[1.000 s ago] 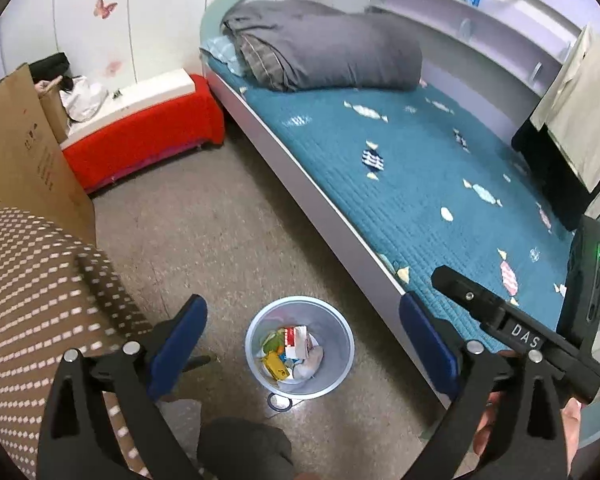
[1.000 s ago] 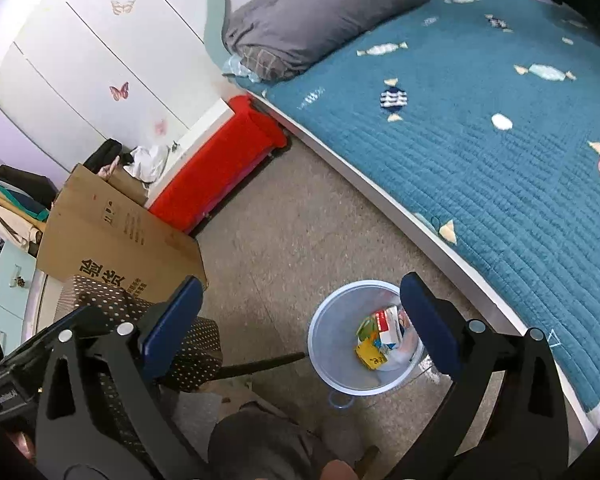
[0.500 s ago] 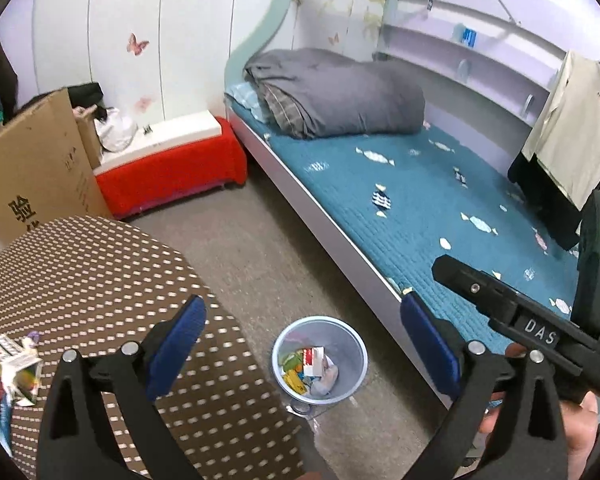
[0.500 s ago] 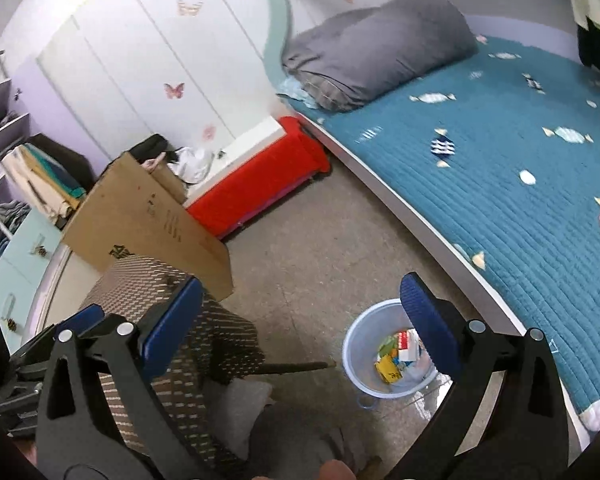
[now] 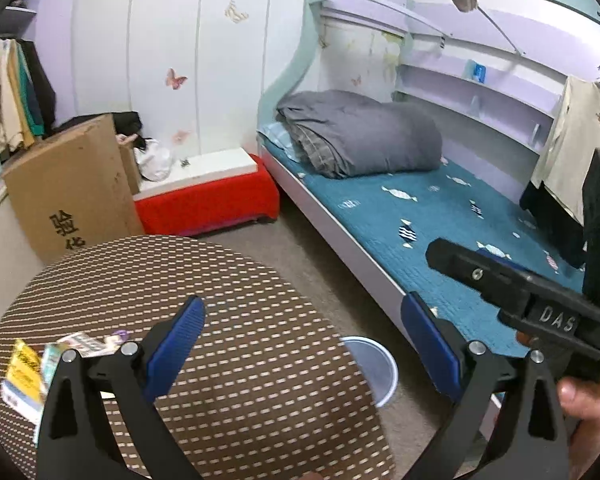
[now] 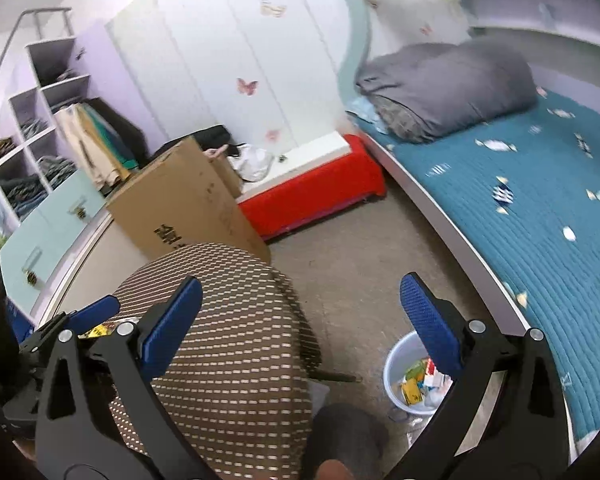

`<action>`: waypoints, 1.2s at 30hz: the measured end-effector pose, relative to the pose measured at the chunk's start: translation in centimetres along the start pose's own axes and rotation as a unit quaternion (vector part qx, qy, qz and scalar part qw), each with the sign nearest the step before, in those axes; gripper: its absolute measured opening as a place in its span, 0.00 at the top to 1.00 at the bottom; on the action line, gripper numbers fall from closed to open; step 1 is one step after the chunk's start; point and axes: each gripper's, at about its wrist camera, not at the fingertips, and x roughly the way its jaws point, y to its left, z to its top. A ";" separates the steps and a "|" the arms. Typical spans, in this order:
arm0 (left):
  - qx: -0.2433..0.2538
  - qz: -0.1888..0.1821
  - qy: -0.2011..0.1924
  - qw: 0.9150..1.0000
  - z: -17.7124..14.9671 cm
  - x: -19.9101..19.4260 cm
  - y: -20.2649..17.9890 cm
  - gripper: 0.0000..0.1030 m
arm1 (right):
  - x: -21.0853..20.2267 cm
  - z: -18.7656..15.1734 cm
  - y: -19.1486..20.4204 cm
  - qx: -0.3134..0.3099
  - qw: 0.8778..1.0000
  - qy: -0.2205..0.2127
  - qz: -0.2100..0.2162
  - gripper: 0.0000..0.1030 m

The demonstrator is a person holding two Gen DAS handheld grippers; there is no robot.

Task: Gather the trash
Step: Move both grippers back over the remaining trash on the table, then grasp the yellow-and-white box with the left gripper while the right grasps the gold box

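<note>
Trash, a few crumpled colourful wrappers [image 5: 40,364], lies on the round brown dotted table [image 5: 228,280], just left of our left gripper [image 5: 304,344], whose blue-padded jaws stand wide and empty above the tabletop. Our right gripper [image 6: 300,320] also gapes wide, holding nothing. Beside the table, on the floor by the teal quilted bed [image 6: 540,208], the pale blue plastic bin [image 6: 396,364] holds more wrappers.
</note>
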 end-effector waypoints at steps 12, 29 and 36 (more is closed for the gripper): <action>-0.031 0.059 -0.024 0.998 -3.1 -4.9 8.1 0.06 | 2.3 -1.5 10.1 -0.109 0.992 0.030 0.059 0.06; -0.112 0.134 -0.013 0.984 -10.3 -7.6 19.7 0.06 | 10.8 -6.6 19.2 -0.217 0.960 0.137 0.111 0.06; -0.155 0.156 -0.002 0.975 -13.0 -7.5 23.5 0.06 | 14.1 -8.6 21.4 -0.253 0.945 0.167 0.123 0.06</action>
